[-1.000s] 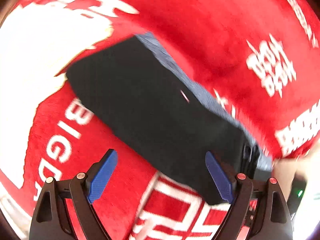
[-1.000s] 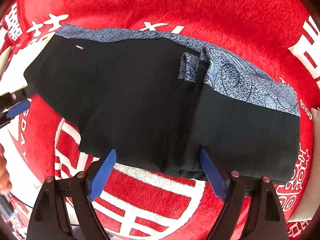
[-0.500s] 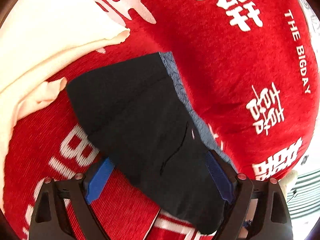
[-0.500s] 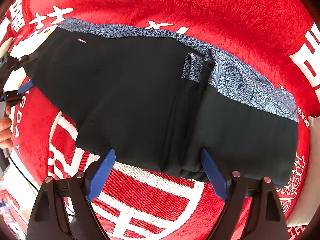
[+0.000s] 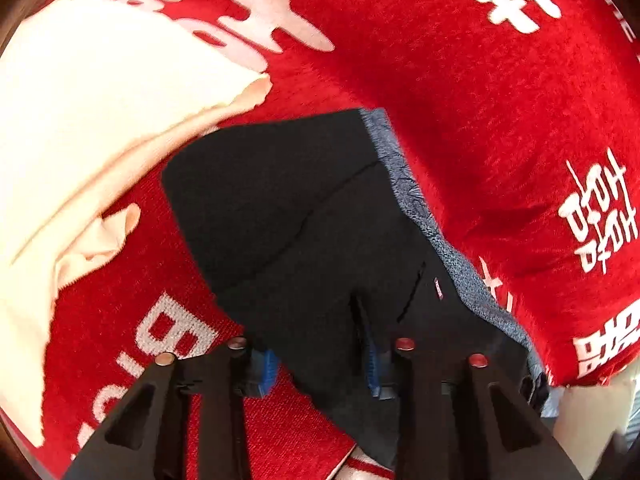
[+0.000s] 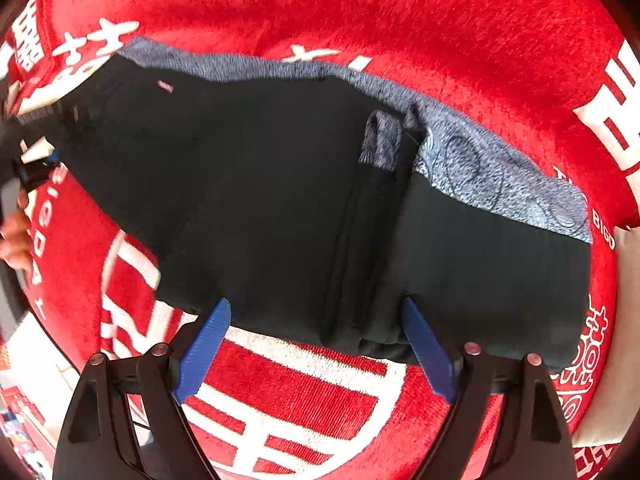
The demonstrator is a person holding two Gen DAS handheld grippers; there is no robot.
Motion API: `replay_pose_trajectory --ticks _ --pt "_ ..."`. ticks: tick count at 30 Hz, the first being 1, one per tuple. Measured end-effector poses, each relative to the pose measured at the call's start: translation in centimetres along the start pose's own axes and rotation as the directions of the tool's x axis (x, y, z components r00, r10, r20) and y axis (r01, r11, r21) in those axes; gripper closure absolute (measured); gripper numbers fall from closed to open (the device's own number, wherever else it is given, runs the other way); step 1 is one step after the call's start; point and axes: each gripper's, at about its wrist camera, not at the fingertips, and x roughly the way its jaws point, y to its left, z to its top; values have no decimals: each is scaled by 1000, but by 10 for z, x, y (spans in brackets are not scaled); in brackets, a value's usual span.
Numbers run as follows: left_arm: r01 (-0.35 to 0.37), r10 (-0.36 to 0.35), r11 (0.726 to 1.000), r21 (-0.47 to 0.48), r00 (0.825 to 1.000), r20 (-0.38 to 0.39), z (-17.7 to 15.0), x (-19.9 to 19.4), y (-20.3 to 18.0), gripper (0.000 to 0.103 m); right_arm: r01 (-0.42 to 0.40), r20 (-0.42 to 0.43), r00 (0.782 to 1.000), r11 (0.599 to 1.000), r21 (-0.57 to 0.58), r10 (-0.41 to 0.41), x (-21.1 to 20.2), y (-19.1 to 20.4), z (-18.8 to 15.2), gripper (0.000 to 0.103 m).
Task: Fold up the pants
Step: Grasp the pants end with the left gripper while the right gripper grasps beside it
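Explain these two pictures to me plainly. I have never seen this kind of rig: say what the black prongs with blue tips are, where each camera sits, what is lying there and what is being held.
No robot here: a person holds a two-finger tool in each hand, with a fisheye camera on each tool looking along its fingers. One picture is from the left gripper; its blue pads are closed on one end of the black pants. The other is from the right gripper, open at the near edge of the same pants, holding nothing. The pants lie on a red blanket with white characters. A cream cloth lies beside them.
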Motion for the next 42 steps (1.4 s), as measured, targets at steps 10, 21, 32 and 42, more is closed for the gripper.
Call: replay_pose_trajectory --ticks 10,21,32,42 --pt "-267 176 845 463 957 231 -38 -29 -77 73 -364 -15 931 931 41 365 -44 33 129 11" --pt "-337 172 747 573 931 323 -54 -38 -99 73 -473 -353 853 855 -215 383 -7 200 240 7" --pt "-310 125 728 611 937 327 -67 -50 -121 73 -394 -353 882 898 -194 311 18 181 232 87" --pt "-153 -32 720 677 967 252 -98 -90 -195 73 -569 -101 820 822 -29 564 -56 49 183 87"
